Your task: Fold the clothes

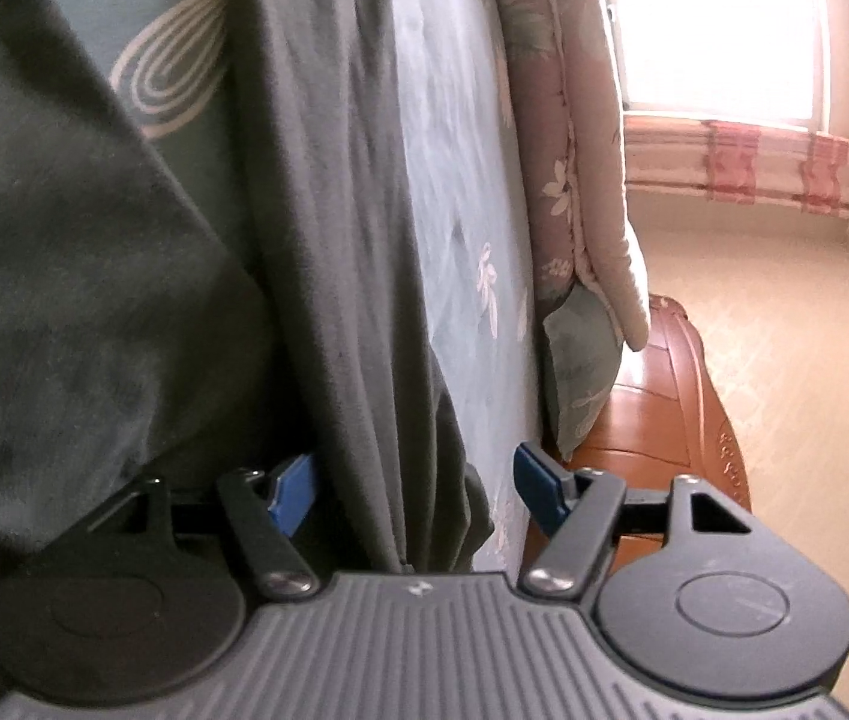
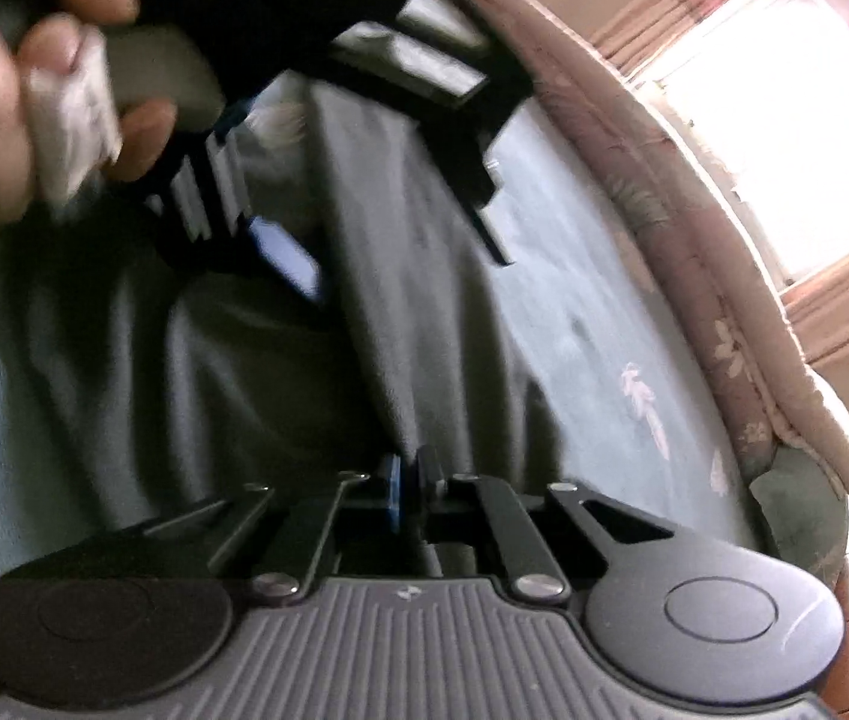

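My right gripper (image 2: 409,483) is pinched tight on the dark garment (image 2: 400,312); my left gripper (image 1: 415,495) gapes wide around a hanging fold. I should close left before lifting, both edges level. The garment lies across the bedsheet (image 1: 460,192).

At the bottom centre of the frame, the right gripper (image 2: 409,483) has its blue pads pressed together on a fold of the dark grey garment (image 2: 280,372) lying on the pale green floral bedsheet (image 2: 592,324). In the upper left, blurred, a hand (image 2: 16,90) holds the left gripper (image 2: 268,222). A folded floral quilt (image 2: 718,300) runs along the right.
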The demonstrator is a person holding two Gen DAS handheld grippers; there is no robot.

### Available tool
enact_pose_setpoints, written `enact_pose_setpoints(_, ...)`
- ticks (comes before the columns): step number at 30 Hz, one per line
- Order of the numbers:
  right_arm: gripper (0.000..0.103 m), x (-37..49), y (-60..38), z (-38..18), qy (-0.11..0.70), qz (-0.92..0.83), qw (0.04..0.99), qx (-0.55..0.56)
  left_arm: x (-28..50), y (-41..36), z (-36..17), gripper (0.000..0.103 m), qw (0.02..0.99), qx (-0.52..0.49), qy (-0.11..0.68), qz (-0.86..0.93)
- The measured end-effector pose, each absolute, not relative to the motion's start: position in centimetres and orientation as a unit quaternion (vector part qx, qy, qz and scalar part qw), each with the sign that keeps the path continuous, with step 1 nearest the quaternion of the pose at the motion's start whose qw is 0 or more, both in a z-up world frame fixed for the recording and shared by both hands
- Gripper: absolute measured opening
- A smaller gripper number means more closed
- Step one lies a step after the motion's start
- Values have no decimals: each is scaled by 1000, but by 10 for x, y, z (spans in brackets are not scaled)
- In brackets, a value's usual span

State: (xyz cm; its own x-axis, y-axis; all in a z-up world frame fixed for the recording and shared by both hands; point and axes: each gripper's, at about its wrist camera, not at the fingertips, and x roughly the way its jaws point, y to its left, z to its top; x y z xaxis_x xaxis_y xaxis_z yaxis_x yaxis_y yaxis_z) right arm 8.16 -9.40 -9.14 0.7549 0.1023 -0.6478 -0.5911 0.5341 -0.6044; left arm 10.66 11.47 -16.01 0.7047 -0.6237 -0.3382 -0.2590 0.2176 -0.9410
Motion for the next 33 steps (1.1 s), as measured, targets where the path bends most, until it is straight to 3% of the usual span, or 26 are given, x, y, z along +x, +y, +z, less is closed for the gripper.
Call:
enact_pose_setpoints(13, 1, 80, -118, -55, 274, 235, 868, -343, 110, 114, -158, 75, 698, -620, 339, -119)
enact_pose_setpoints(18, 12, 75, -111, -72, 273, 227, 857, -374, 107, 116, -159, 75, 690, -632, 333, -120)
enact_pose_setpoints(20, 21, 79, -105, -83, 269, 220, 851, -394, 106, 117, -156, 75, 687, -635, 328, -129)
enact_pose_setpoints(23, 23, 91, -95, -100, 263, 206, 842, -423, 108, 116, -147, 75, 688, -633, 322, -150)
enact_pose_setpoints(25, 18, 99, -93, -105, 264, 199, 839, -432, 110, 115, -142, 76, 691, -627, 323, -160)
enact_pose_setpoints(26, 3, 102, -93, -106, 267, 200, 839, -430, 110, 114, -141, 76, 692, -625, 325, -160)
enact_pose_setpoints(33, 3, 102, -106, -75, 263, 215, 867, -366, 121, 96, -158, 76, 673, -629, 354, -157)
